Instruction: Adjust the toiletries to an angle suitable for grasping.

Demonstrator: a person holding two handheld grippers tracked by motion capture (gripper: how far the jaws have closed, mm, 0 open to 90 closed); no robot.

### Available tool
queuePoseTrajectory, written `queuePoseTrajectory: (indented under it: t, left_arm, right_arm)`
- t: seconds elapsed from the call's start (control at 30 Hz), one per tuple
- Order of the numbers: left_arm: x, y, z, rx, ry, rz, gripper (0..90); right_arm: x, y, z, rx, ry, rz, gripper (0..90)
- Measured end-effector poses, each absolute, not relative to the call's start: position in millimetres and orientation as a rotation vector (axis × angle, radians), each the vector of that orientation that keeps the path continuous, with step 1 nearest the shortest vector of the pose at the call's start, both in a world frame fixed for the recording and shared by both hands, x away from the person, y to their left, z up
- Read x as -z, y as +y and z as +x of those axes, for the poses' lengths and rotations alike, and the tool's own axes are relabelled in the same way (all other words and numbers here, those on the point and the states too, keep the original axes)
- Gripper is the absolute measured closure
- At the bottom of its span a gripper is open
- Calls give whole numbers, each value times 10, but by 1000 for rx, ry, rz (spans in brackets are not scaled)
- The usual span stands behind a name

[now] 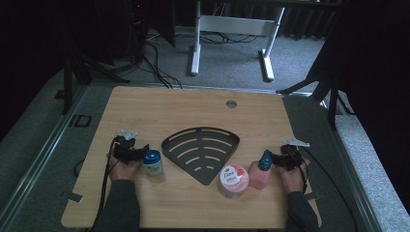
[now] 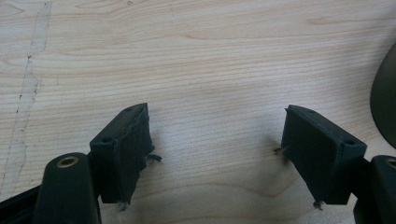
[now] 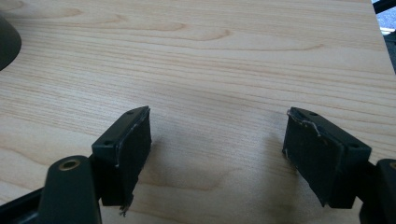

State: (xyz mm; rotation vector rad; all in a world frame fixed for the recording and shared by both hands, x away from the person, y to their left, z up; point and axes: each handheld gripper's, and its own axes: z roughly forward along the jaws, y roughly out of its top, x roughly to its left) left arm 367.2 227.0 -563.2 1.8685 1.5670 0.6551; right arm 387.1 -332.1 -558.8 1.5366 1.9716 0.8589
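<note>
A: Item count, table (image 1: 145, 106)?

B: One black fan-shaped rack (image 1: 200, 152) at centre. One blue-capped bottle (image 1: 153, 166) at 8 o'clock of it. One Dove jar (image 1: 233, 181), pink lid, at 5 o'clock. One pink pump bottle (image 1: 261, 173) at 4 o'clock, just beside the jar. Three toiletries, one rack.

A: Grippers?

B: Two. Left gripper (image 2: 217, 140): jaws wide, empty, over bare wood, just beside the blue-capped bottle. Right gripper (image 3: 217, 140): jaws wide, empty, just beside the pink pump bottle.

A: Step in hand?

B: Judged as start of loading; rack empty, nothing grasped.

A: Next move?

B: Likely bracket each nearest bottle, close gently on the body, lift upright, set onto the rack.
</note>
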Motion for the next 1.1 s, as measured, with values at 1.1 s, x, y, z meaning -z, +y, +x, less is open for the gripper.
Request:
queuePoseTrajectory:
  t: [1.1]
  left_arm:
    - [5375, 2357, 3360, -497, 1401, 1974, 495]
  right_arm:
    - [5588, -3320, 3865, -861, 1982, 1527, 229]
